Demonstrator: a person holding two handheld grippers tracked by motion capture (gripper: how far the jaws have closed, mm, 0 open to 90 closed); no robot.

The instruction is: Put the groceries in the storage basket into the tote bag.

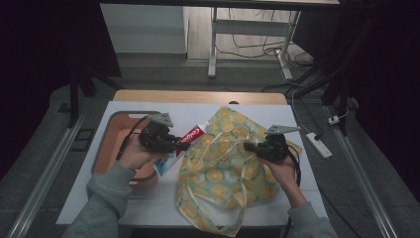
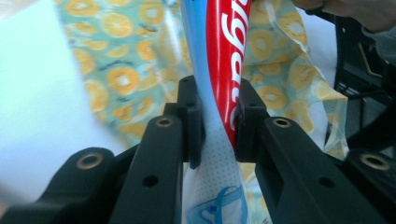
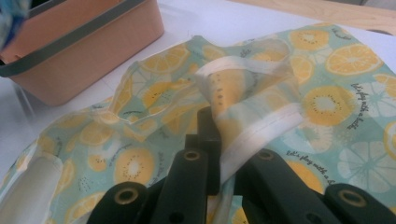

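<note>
White table [image 1: 148, 198] surface carries a lemon-print bag [image 1: 223, 168], its white-trimmed rim [image 3: 261, 128] pinched in the right claw [image 1: 249, 147]. A toothpaste tube [image 2: 224, 70] is clamped in the left claw [image 1: 182, 146], beside the bag's mouth. Ideally the rim is kept lifted while the tube is slid in cap-first.

Left tool [image 1: 179, 145]: held in the left hand [image 1: 130, 154], pointing toward the middle of the worktop, grey three-cornered plate on top. Jaws clamped on a toothpaste tube [image 2: 219, 88], pads pressing both its sides in the left gripper view.

Right tool [image 1: 247, 146]: held in the right hand [image 1: 283, 171], pointing left toward the other tool, grey plate on top, cable looping at the wrist. Jaws pinched tight on the white-edged rim of a lemon-print bag [image 3: 261, 126].

Forearms: both in grey sleeves, entering from the lower edge, angled inward.
</note>
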